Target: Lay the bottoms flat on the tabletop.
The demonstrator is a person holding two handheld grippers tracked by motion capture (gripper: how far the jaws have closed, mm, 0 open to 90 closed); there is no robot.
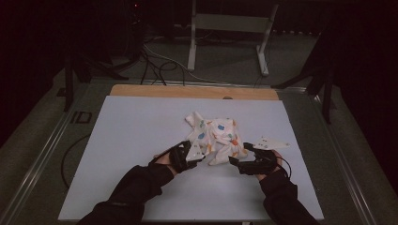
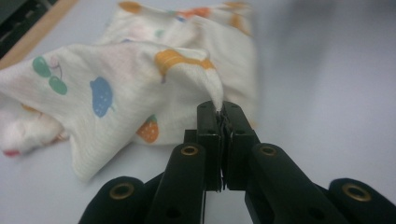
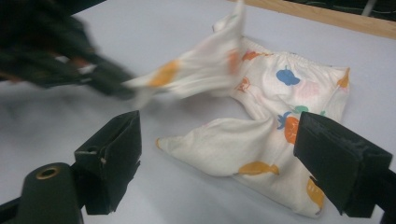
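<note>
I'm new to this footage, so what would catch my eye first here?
The white fruit-print garment lies crumpled near the middle of the pale table. The left claw is shut on a pinched corner of it, lifting that corner. The right claw stands open around the nearest leg, not touching it.

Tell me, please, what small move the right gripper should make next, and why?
Probably ease the right gripper forward and close on the garment leg: its jaws stand open around that leg end, while the left gripper already pinches the other corner.
</note>
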